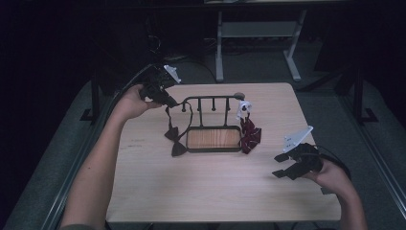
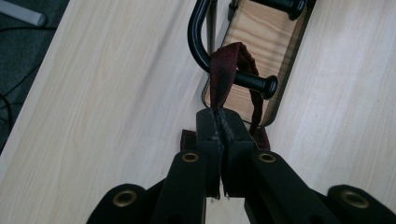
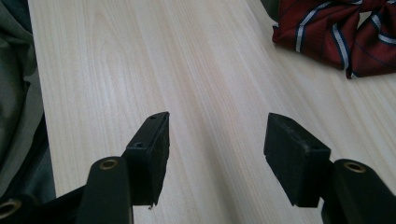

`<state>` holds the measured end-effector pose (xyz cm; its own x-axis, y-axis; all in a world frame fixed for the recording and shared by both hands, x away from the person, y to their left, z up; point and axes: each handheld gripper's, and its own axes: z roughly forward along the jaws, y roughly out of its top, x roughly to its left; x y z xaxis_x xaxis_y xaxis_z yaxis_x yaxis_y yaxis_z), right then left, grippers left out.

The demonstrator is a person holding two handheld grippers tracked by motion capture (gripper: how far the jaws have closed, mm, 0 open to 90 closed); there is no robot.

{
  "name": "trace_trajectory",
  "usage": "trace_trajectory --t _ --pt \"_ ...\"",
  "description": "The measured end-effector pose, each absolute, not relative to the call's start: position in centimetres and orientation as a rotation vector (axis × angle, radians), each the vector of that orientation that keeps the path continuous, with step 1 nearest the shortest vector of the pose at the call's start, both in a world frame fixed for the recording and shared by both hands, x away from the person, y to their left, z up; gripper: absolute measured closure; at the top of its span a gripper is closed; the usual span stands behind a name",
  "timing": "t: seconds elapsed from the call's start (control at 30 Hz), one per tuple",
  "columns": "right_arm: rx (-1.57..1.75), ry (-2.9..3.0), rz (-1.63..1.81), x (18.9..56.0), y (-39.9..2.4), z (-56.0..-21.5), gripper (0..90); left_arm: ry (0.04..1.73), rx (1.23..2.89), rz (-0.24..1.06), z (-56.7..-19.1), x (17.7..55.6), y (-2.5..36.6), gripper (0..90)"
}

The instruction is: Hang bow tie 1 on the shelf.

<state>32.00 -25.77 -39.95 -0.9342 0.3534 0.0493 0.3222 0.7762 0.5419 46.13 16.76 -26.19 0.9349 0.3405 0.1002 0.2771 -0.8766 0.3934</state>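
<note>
The left gripper (image 2: 219, 122) is clamped on the dark red strap (image 2: 223, 77) of a bow tie (image 1: 175, 140), its jaws pressed together on the cloth. Just ahead of its tips the strap loops over a knobbed peg (image 2: 256, 82) of the black rack (image 1: 210, 99); the bow hangs below, down by the rack's wooden base (image 1: 213, 138). The right gripper (image 3: 217, 140) hovers low over the pale wooden table (image 1: 210, 187), jaws apart with bare board between them. Ahead of it and off to one side lies a striped red bow tie (image 3: 343, 32). Beyond the table the room is dim, with grey carpet (image 1: 258, 64) and a white desk frame (image 1: 258, 36).
</note>
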Motion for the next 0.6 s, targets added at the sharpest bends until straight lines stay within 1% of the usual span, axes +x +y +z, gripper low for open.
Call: trace_trajectory --t 0.23,0.33,0.6 --pt "0.551 2.905 0.872 31.99 -25.88 -39.86 40.1 0.467 2.701 0.245 -26.08 45.87 16.88 80.4" --pt "0.554 2.902 0.873 31.9 -25.88 -39.77 40.2 0.464 2.699 0.253 -26.0 45.79 16.92 75.8" --pt "0.559 2.905 0.866 31.84 -25.8 -39.75 40.0 0.463 2.696 0.25 -25.79 45.46 17.15 75.1"
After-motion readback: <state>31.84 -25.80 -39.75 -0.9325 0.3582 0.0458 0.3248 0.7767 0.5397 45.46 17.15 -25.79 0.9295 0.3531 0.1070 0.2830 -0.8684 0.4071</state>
